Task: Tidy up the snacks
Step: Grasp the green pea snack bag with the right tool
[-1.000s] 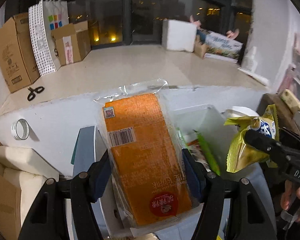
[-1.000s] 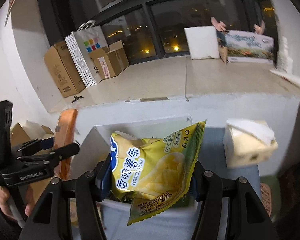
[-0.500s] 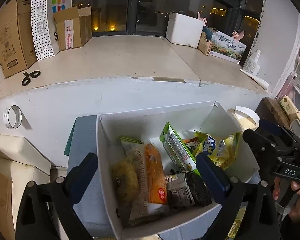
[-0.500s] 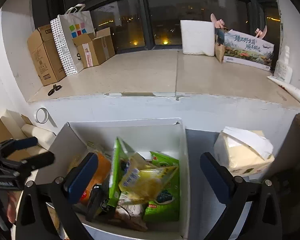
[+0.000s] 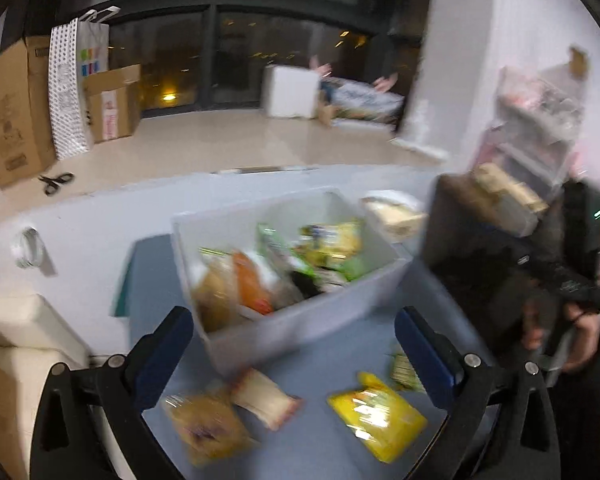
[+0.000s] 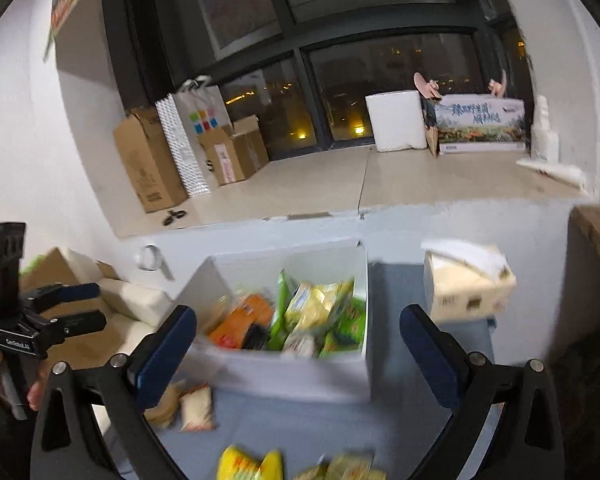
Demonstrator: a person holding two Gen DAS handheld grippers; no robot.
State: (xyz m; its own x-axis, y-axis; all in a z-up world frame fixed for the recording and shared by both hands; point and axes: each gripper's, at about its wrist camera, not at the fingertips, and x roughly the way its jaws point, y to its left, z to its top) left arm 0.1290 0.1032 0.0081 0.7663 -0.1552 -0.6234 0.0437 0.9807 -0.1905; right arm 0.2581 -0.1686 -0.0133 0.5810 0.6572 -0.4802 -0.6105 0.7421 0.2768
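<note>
A white box [image 5: 332, 312] on the blue table holds several snack packets, among them an orange packet [image 5: 252, 284] and a yellow potato-stick bag [image 5: 332, 236]. My left gripper [image 5: 290, 320] hangs in front of the box; its jaws are opening, with nothing gripped between them. My right gripper [image 6: 298, 316] stands open before the same box [image 6: 300, 376], also holding nothing. Loose on the table near me lie a yellow packet [image 5: 376, 416], a brownish packet [image 5: 208, 428] and a pale packet [image 5: 266, 398]. In the right wrist view the left gripper [image 6: 94, 307] shows at the left, held by a hand.
A tissue pack [image 6: 468, 284] sits right of the box. Behind runs a stone ledge with cardboard boxes [image 5: 12, 112], scissors [image 5: 56, 182] and a white foam box [image 6: 396, 122]. A tape roll [image 5: 28, 242] hangs on the white wall. A dark bulky object [image 5: 480, 232] stands at the right.
Both grippers let go: the orange packet and the yellow bag now lie in the box. Both jaws opened wide and pulled back, bringing loose packets on the table into view.
</note>
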